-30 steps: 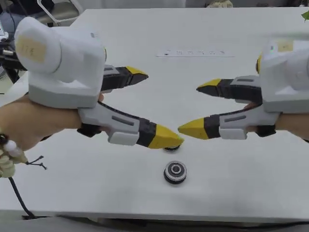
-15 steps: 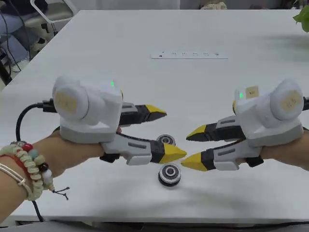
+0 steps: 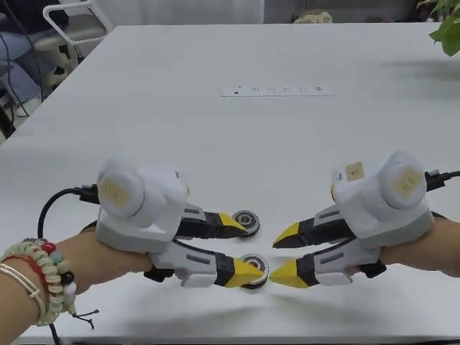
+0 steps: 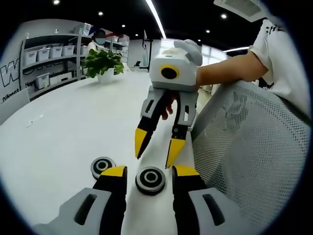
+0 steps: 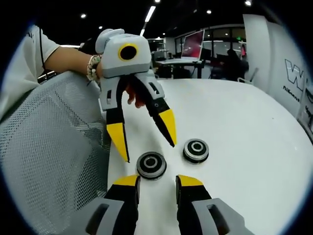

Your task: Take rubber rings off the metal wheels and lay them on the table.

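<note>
Near wheel [image 3: 257,264] lies flat on the white bench [image 3: 287,158] close to the front edge, and the far wheel [image 3: 246,221] lies flat just beyond it, the two near one another but apart. Each shows a bright metal hub inside a dark rubber ring [image 4: 139,181], so both rings are on their wheels. Your left gripper [image 3: 252,250] comes in from the left with its jaws open. In the left gripper view the near wheel sits between the two yellow tips, and whether either tip touches it cannot be told. In the head view the upper left tip ends just beside the far wheel and the lower one overlaps the near wheel's edge. Your right gripper [image 3: 274,259] faces it from the right, jaws likewise open and holding nothing. In the right gripper view the near wheel lies just ahead of the gap between its tips, with the far wheel further on and to the right. The lower tips of the two grippers nearly meet at the near wheel. A string of beads [image 3: 43,269] circles your left wrist, and a black cable [image 3: 54,205] loops from the left gripper. Farther up the bench lies a white power strip [image 3: 277,90], and green leaves of a plant [image 3: 447,29] show at the far right corner. A grey mesh chair back [image 4: 244,142] stands beside the bench in both gripper views.
</note>
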Motion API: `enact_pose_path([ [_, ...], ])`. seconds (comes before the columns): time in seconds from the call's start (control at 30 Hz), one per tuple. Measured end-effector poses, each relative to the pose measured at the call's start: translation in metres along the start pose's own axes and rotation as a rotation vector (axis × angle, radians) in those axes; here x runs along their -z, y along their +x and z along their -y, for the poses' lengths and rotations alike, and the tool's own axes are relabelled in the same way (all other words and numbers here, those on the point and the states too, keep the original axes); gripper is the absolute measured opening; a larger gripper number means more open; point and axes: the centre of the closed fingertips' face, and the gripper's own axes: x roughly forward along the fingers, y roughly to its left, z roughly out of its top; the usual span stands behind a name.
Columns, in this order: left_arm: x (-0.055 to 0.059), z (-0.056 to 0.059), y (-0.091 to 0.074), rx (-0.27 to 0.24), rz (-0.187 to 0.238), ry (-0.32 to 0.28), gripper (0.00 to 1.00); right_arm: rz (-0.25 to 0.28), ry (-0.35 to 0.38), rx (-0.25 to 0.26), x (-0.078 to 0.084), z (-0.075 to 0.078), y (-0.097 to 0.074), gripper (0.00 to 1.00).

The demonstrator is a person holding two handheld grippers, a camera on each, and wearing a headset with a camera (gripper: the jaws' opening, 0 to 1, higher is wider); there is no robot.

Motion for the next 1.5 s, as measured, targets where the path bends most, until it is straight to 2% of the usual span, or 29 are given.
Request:
enact_pose_path([
  [0.1, -0.001, 0.004, 0.003, 0.011, 0.007, 0.01, 0.32, -0.009, -0.002, -0.012, 0.002, -0.003, 0.002, 0.27],
  [0.17, 0.0, 0.006, 0.005, 0.019, 0.003, 0.022, 0.29, -0.014, -0.003, -0.015, 0.003, -0.004, 0.003, 0.28],
  [0.3, 0.011, 0.008, 0.007, 0.026, -0.053, 0.063, 0.24, -0.014, -0.007, -0.016, 0.004, -0.005, 0.007, 0.3],
  [0.6, 0.016, 0.005, 0.008, 0.025, -0.056, 0.074, 0.15, -0.005, -0.012, -0.018, 0.002, -0.007, 0.012, 0.28],
  [0.7, 0.016, 0.0, 0.007, 0.023, -0.023, 0.047, 0.12, -0.004, -0.01, -0.023, 0.002, -0.009, 0.014, 0.28],
  [0.77, 0.018, -0.004, 0.006, 0.003, -0.017, 0.11, 0.08, -0.008, -0.014, -0.027, 0.003, -0.01, 0.016, 0.27],
  [0.8, 0.018, -0.001, 0.006, 0.012, -0.011, 0.134, 0.08, -0.009, -0.016, -0.028, 0.003, -0.011, 0.016, 0.27],
  [0.87, 0.018, -0.001, 0.006, 0.014, -0.003, 0.109, 0.08, -0.008, -0.02, -0.026, 0.002, -0.011, 0.017, 0.27],
  [1.07, 0.018, -0.002, 0.005, 0.014, 0.038, 0.099, 0.08, 0.01, -0.024, 0.004, -0.001, -0.007, 0.019, 0.27],
  [1.17, 0.016, -0.002, 0.006, 0.009, 0.041, 0.095, 0.08, 0.027, -0.02, 0.009, -0.004, -0.007, 0.021, 0.25],
  [1.27, 0.016, -0.002, 0.006, 0.003, 0.04, 0.095, 0.08, 0.016, -0.035, 0.02, -0.004, -0.006, 0.021, 0.25],
  [1.5, 0.015, -0.002, 0.007, 0.003, 0.044, 0.082, 0.08, 0.008, -0.039, 0.01, -0.002, -0.005, 0.019, 0.23],
])
